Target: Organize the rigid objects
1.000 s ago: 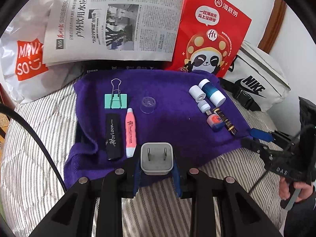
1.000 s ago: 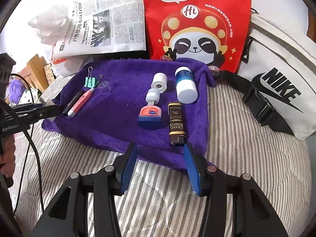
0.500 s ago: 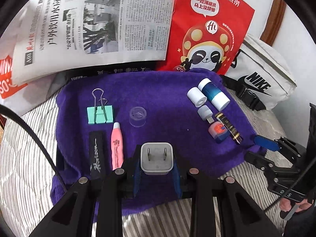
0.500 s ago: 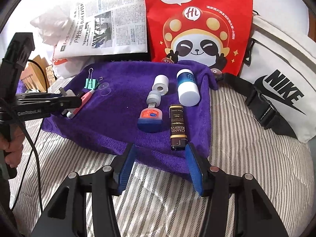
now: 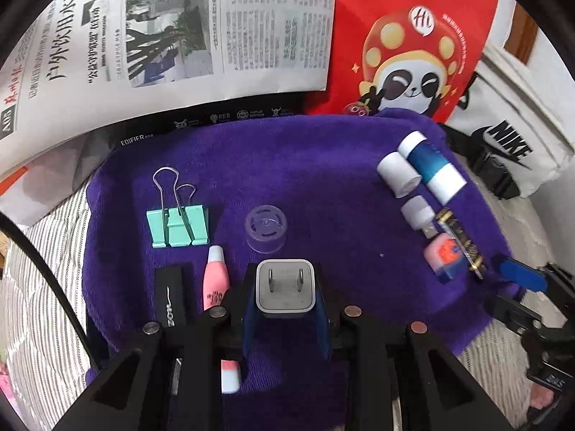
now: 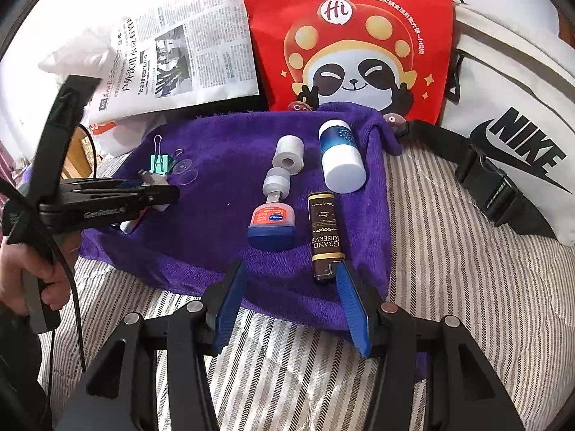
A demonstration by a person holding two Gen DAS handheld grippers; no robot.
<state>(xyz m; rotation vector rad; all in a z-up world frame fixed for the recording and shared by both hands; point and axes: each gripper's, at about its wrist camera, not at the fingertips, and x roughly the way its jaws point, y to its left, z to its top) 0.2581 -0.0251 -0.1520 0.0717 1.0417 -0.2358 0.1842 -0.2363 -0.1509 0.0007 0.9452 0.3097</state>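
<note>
My left gripper (image 5: pixel 285 318) is shut on a white plug adapter (image 5: pixel 285 288) and holds it over the purple towel (image 5: pixel 323 165), just behind a clear plastic cap (image 5: pixel 266 228). A green binder clip (image 5: pixel 178 224), a pink tube (image 5: pixel 215 280) and a black bar (image 5: pixel 169 298) lie to its left. My right gripper (image 6: pixel 291 303) is open and empty at the towel's front edge (image 6: pixel 201 251). A dark lighter (image 6: pixel 323 231) lies at its right finger, with a small red and blue jar (image 6: pixel 272 224), a USB stick (image 6: pixel 276 185), a white roll (image 6: pixel 288 154) and a blue and white bottle (image 6: pixel 341 163) beyond.
A newspaper (image 5: pixel 172 36), a red panda bag (image 6: pixel 345 36) and a white Nike bag (image 6: pixel 510 136) stand behind and to the right of the towel. Striped bedding (image 6: pixel 449 251) lies around it. The left gripper (image 6: pixel 107 197) also shows at the left of the right wrist view.
My left gripper has moved forward over the towel with the adapter, up to the clear cap. My right gripper has edged forward to the towel's front edge.
</note>
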